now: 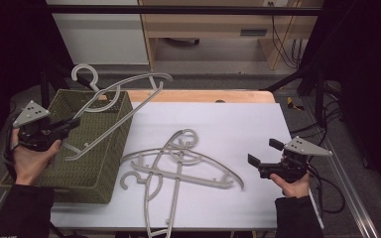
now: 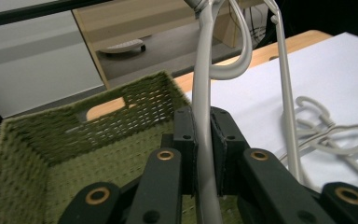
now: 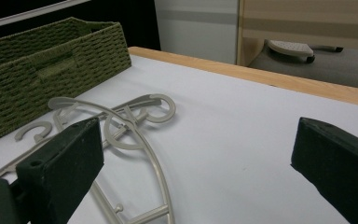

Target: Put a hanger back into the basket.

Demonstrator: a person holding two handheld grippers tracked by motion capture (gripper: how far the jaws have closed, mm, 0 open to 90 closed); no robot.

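Note:
My left gripper (image 1: 74,122) is shut on a grey plastic hanger (image 1: 110,101) and holds it over the green woven basket (image 1: 108,166) at the table's left. The hanger's hook (image 1: 86,72) rises above the basket's far edge, and its arms slant across the basket's right rim. In the left gripper view the hanger's bar (image 2: 204,93) runs up between the two black pads (image 2: 185,140). Several more grey hangers (image 1: 178,161) lie tangled on the white tabletop. My right gripper (image 1: 262,152) stands open at the table's right, with nothing between its jaws.
The white table surface (image 1: 233,124) has a wooden strip (image 1: 203,95) along its far edge. Beyond it stand a light wooden desk (image 1: 218,25) and a white cabinet (image 1: 101,34). Black cables (image 1: 330,191) trail off the right side. A chair base (image 3: 291,48) sits on the floor.

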